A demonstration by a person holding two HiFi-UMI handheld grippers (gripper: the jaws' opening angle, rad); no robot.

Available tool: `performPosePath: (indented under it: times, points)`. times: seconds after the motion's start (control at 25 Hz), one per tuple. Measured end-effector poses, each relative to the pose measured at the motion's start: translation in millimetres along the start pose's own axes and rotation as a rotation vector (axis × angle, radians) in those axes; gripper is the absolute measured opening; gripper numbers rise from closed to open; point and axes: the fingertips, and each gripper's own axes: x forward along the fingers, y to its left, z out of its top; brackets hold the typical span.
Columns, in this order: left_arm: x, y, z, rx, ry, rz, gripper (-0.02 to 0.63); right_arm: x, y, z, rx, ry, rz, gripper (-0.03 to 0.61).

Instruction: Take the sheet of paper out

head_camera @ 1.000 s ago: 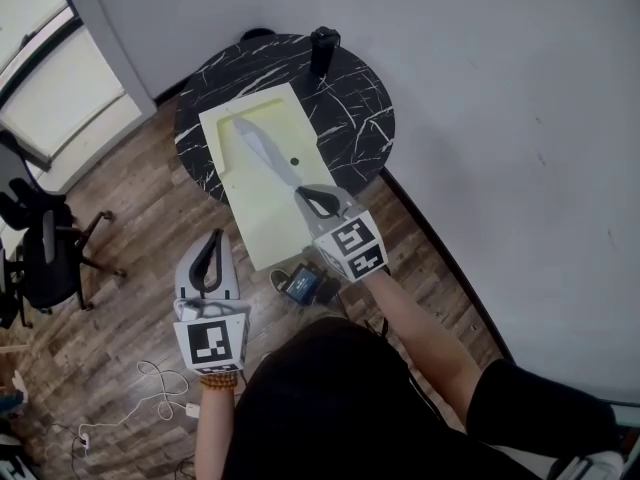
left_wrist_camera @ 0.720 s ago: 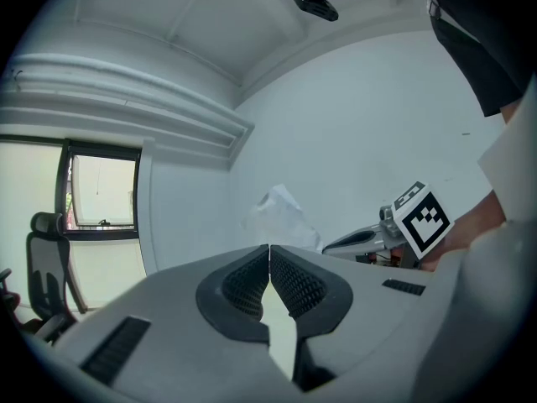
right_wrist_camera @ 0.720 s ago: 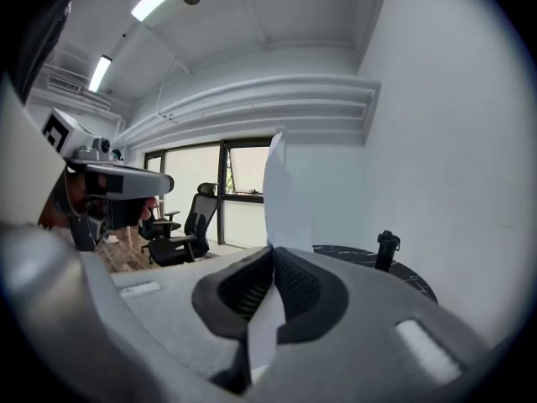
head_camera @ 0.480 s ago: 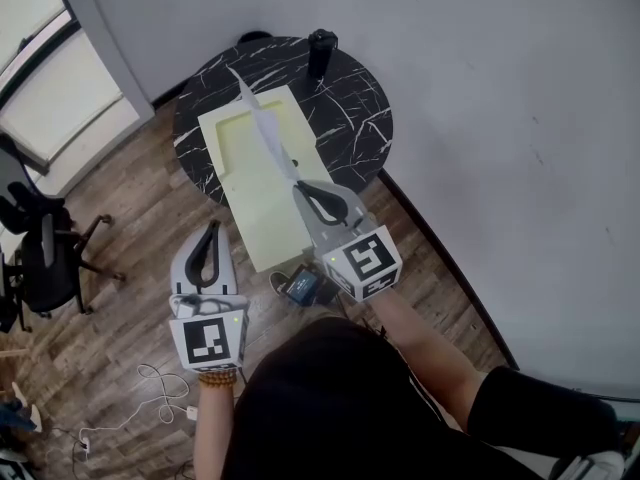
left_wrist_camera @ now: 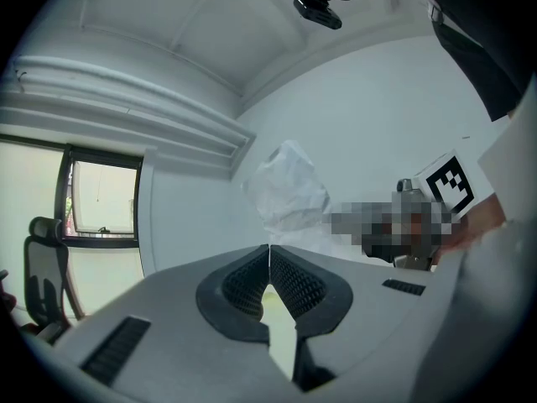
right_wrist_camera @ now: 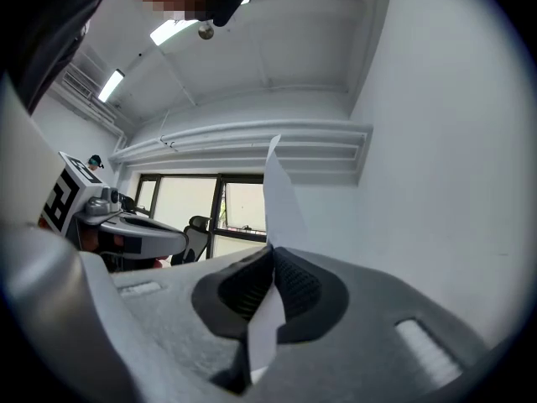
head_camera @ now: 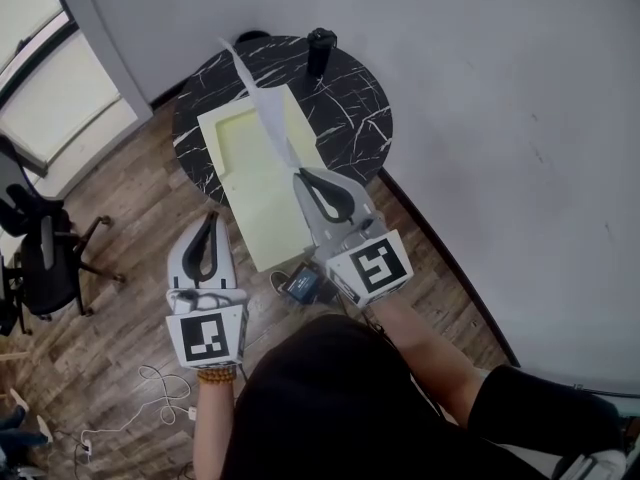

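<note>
the sheet of paper (head_camera: pixel 262 103) is held by one edge in the right gripper (head_camera: pixel 303 176), whose jaws are seen in the right gripper view (right_wrist_camera: pixel 273 257) pressed together on the sheet (right_wrist_camera: pixel 281 204), a strip of it passing down between the pads. the left gripper (head_camera: pixel 209 222) is held low and to the side, well apart from the work, and in its own view (left_wrist_camera: pixel 269 255) its jaws are closed tip to tip with nothing between them; the sheet (left_wrist_camera: pixel 289 187) is seen there broadside, somewhat crumpled. from the head view the sheet appears to stand up in the air above the pale yellow tray (head_camera: pixel 252 203) that lies on the round black marbled table (head_camera: pixel 355 108), its free end reaching toward the far rim, so the removal is judged nearly done. the grip should be kept firm but not tightened, since only a narrow margin is pinched and thin paper may be torn or slipped out. the sheet is best carried up and toward the person in one smooth line, so that its trailing end is not dragged on the tray's rim or swept against the black cylinder (head_camera: pixel 321 50) near the wall. the left gripper may be brought in to steady the floppy end if needed.
</note>
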Motion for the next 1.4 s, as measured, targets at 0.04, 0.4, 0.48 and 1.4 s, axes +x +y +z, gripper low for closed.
performPosePath:
  times: [0.04, 0.4, 0.48, 1.4]
  points:
    - [0, 0, 2, 0.0, -0.006, -0.001, 0.008, 0, 0, 4, 0.0, -0.013, -0.006, 0.003]
    - [-6, -1, 18, 0.002, -0.05, 0.008, 0.008, -6, 6, 36, -0.027, -0.123, -0.006, 0.003]
    - [-8, 0, 19, 0.004, -0.053, 0.009, 0.008, -7, 9, 39, -0.042, -0.132, 0.001, 0.003]
    - [-13, 0, 11, 0.05, -0.038, 0.009, 0.008, -25, 36, 59, -0.105, -0.179, 0.044, 0.003]
